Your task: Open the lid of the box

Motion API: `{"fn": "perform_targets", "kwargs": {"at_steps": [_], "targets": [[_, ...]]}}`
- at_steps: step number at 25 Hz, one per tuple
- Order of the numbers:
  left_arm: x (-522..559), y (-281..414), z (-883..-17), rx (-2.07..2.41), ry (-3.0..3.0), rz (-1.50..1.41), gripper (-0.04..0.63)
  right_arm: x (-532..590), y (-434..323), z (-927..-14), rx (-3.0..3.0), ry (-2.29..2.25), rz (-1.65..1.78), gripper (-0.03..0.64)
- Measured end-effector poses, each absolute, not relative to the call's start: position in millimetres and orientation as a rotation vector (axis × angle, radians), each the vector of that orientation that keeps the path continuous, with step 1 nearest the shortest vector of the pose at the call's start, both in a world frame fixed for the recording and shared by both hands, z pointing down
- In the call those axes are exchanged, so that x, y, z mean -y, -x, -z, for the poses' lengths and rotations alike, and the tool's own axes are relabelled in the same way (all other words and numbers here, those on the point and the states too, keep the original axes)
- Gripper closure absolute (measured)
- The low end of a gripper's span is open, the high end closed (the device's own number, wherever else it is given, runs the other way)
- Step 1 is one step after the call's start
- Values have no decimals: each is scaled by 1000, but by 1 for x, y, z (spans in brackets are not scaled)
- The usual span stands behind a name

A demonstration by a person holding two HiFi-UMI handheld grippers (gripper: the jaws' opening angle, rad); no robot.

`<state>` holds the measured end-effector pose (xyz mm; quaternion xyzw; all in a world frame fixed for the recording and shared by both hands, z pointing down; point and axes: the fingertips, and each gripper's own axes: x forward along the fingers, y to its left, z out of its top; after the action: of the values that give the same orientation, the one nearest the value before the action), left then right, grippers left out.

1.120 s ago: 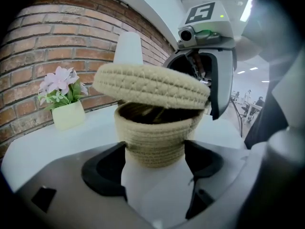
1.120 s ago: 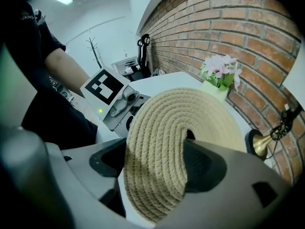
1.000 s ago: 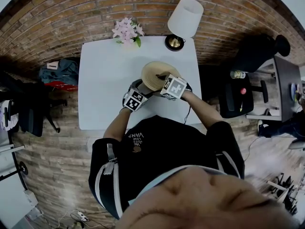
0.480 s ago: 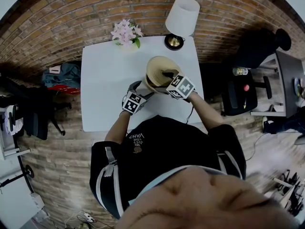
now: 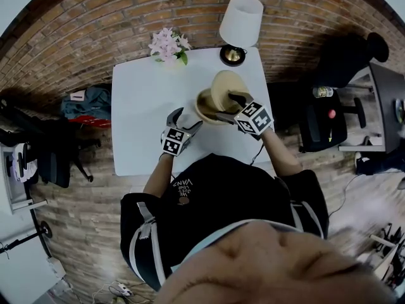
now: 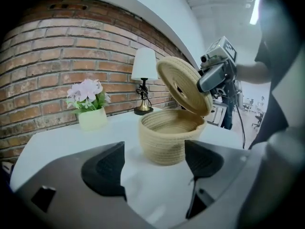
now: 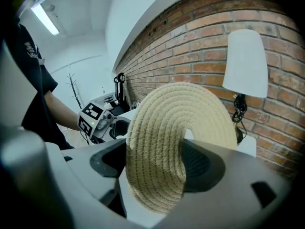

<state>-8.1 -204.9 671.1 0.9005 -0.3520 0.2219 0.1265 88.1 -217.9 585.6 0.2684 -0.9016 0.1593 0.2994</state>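
A round woven basket (image 5: 206,107) (image 6: 167,135) stands on the white table (image 5: 145,100), its top uncovered. Its flat woven lid (image 5: 226,88) (image 6: 183,85) (image 7: 174,142) is held tilted on edge above the basket's right rim. My right gripper (image 5: 229,105) (image 7: 157,163) is shut on the lid, one jaw on each face. My left gripper (image 5: 185,120) (image 6: 152,168) stands open a short way in front of the basket, touching nothing. In the left gripper view the right gripper (image 6: 217,73) shows behind the lid.
A lamp with a white shade (image 5: 242,19) (image 6: 144,80) and a pot of pink flowers (image 5: 168,43) (image 6: 89,104) stand at the table's far edge by the brick wall. A black chair (image 5: 319,122) is to the right. Bags (image 5: 85,100) lie on the floor at left.
The right gripper has lifted the lid off the basket and tilted it up to the right. The left gripper has let go of the basket and drawn back toward me.
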Motion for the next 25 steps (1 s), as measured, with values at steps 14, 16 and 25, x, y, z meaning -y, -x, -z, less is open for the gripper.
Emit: {"fn": "perform_targets", "kwargs": {"at_steps": [14,16,25], "targets": [[209,28,-611,1237,-2647,-476,220,220,-135,-564,2486,-980,-571,273],[207,27,-605,1248,-2658,-466,267,217,-144,-564,2485,-1019,-598,274],[196,26,-589,1231,-2684,-412,470,198,-172,-575,2450,-1141,-690,280]]}}
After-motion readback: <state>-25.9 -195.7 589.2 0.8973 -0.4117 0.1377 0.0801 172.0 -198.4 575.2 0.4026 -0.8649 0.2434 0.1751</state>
